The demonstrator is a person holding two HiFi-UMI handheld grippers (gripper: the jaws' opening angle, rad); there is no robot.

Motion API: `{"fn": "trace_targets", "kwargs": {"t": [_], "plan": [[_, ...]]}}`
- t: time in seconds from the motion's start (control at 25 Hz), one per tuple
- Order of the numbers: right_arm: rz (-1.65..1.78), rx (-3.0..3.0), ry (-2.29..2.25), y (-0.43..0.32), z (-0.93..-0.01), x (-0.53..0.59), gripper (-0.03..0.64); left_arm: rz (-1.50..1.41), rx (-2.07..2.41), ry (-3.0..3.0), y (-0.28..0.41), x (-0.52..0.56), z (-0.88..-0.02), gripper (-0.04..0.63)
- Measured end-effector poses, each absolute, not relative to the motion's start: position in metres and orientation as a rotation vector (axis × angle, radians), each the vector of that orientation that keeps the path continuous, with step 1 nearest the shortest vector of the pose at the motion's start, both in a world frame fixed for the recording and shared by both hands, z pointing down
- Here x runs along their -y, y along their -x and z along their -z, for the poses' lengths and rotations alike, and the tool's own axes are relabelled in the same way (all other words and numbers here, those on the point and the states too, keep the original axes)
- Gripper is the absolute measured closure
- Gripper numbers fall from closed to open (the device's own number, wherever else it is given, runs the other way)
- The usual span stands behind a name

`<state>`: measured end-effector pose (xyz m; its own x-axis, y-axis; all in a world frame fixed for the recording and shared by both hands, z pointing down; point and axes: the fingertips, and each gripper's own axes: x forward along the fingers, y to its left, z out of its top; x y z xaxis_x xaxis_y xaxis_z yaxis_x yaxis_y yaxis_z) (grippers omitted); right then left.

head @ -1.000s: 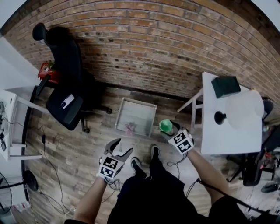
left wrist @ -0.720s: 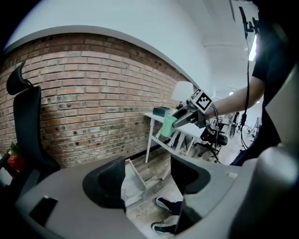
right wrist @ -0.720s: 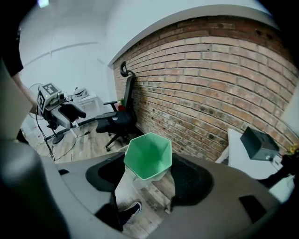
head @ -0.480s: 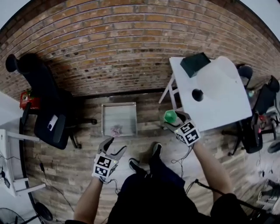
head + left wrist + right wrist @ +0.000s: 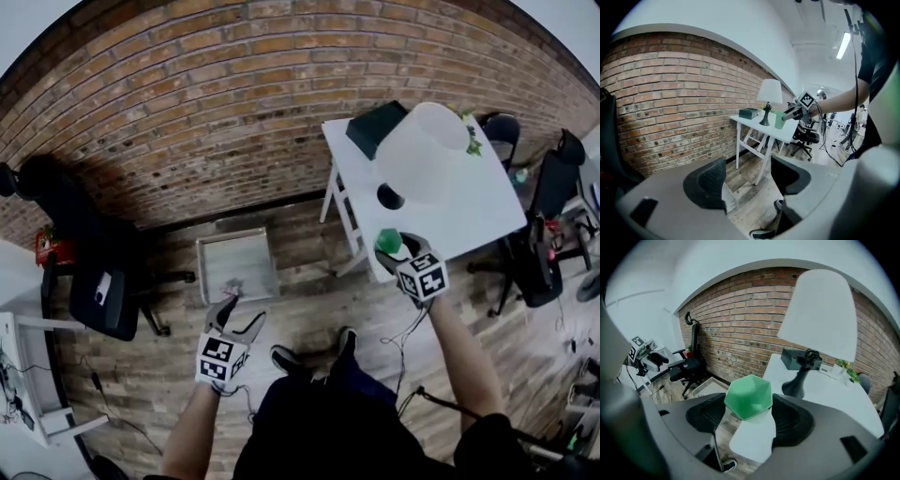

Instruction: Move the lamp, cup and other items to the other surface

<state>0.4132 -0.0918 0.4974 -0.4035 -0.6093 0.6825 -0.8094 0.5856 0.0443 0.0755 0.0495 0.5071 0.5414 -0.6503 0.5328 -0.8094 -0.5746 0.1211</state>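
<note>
Fingers [image 5: 705,416] of right gripper [image 5: 750,423] clamp cup [image 5: 749,397]; left gripper [image 5: 747,177] gapes empty

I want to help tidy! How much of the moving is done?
Looks done: the lamp and a dark box stand on the white table. In hand: the right gripper holds the green cup by the table's edge. To do: set it down; the left gripper is empty, and something small lies in the floor tray.

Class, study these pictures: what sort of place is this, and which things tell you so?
Probably an office or workshop-style workroom: a black swivel chair stands on a wooden floor by a brick wall, and a white table carries a lamp.
</note>
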Motion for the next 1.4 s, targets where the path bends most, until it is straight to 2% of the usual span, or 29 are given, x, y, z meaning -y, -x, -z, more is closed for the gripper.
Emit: {"fn": "trace_targets", "kwargs": {"t": [0.48, 1.0, 1.08, 1.16, 1.24, 1.4], "plan": [[-0.547, 2.082, -1.244, -0.568, -0.514, 0.108, 0.302, -0.610, 1.239, -2.408, -0.176, -0.044, -0.498, 0.301], [-0.701, 2.169, -1.209, -0.602, -0.541, 0.112, 0.295, -0.625, 1.309, -2.350, -0.226, -0.055, -0.503, 0.302], [-0.683, 2.188, -1.194, -0.604, -0.543, 0.110, 0.281, -0.614, 1.316, -2.349, -0.234, -0.055, -0.504, 0.302], [-0.647, 2.185, -1.184, -0.610, -0.545, 0.107, 0.230, -0.610, 1.309, -2.342, -0.242, -0.056, -0.506, 0.302], [-0.587, 2.199, -1.192, -0.613, -0.535, 0.108, 0.210, -0.606, 1.307, -2.342, -0.248, -0.056, -0.506, 0.302], [-0.416, 2.294, -1.192, -0.591, -0.483, 0.111, 0.219, -0.601, 1.314, -2.339, -0.254, -0.057, -0.505, 0.302]]}}
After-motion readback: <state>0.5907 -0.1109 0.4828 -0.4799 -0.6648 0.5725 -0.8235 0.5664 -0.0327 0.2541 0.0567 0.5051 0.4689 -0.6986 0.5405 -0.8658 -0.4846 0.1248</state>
